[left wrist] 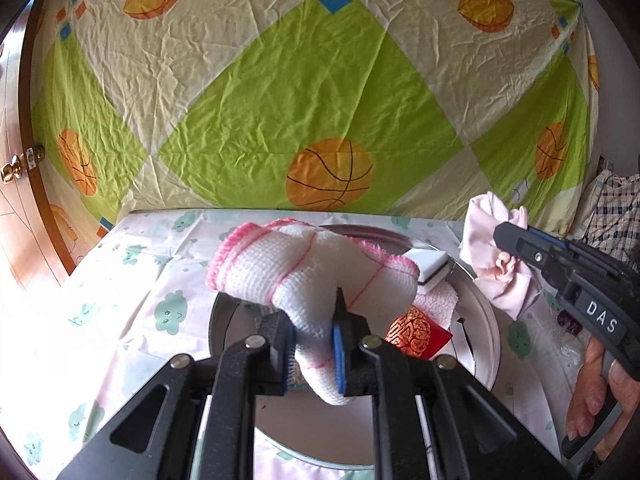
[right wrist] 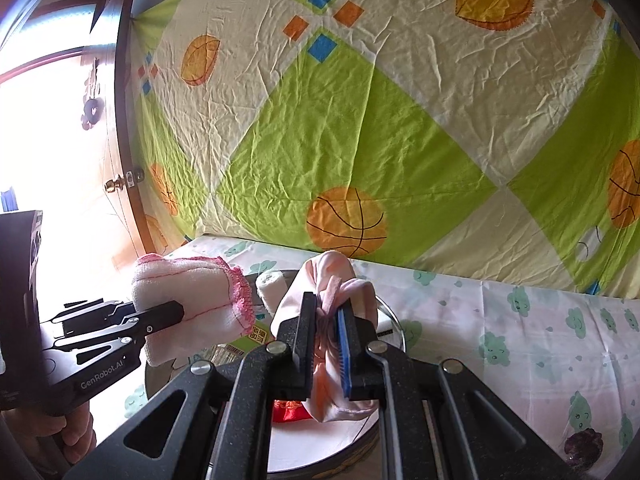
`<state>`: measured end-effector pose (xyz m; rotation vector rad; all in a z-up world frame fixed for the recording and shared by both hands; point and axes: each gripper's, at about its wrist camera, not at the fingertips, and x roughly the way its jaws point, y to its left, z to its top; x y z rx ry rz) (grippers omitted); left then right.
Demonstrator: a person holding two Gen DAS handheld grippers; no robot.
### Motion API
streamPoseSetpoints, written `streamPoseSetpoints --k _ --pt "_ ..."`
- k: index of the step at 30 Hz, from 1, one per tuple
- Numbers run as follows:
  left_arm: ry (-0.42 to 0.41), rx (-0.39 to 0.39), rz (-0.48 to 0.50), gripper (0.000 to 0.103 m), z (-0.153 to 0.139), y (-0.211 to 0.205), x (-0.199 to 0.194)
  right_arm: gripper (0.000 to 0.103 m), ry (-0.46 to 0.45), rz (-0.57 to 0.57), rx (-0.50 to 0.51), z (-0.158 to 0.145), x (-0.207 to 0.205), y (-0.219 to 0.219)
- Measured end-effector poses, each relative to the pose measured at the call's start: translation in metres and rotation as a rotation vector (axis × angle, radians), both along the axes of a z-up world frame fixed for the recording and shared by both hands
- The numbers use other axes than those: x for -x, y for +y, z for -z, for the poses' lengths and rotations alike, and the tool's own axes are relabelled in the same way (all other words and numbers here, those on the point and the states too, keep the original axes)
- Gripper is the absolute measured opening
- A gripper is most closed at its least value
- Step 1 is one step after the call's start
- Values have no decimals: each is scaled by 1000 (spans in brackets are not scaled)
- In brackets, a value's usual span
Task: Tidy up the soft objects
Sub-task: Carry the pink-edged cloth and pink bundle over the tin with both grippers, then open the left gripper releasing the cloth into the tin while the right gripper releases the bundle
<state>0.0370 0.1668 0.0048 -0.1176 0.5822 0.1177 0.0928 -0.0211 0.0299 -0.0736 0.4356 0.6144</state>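
Observation:
My left gripper (left wrist: 314,344) is shut on a white waffle cloth with a pink fringed edge (left wrist: 304,268) and holds it above a round metal tray (left wrist: 480,308). The same cloth (right wrist: 192,300) and left gripper (right wrist: 160,316) show at the left of the right wrist view. My right gripper (right wrist: 326,336) is shut on a crumpled pale pink cloth (right wrist: 332,276), also held over the tray (right wrist: 394,322). In the left wrist view that pink cloth (left wrist: 488,248) and the right gripper (left wrist: 520,236) hang at the right, above the tray's rim.
In the tray lie a white and black sponge block (left wrist: 430,268), a white fluffy towel (left wrist: 436,300), a red and gold pouch (left wrist: 418,336) and a white roll (right wrist: 270,284). The table has a cloud-print cover (right wrist: 520,340). A green and cream sheet (left wrist: 320,100) hangs behind. A wooden door (left wrist: 16,184) stands left.

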Motion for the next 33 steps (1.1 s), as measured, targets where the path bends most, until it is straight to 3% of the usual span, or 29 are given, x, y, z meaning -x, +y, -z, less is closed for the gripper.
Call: streamPoseSetpoints --k 15,33 --pt "69 71 9 13 22 12 -10 11 78 -32 45 21 -9 26" --pt "172 51 38 15 54 12 -26 11 169 -51 94 47 -19 43"
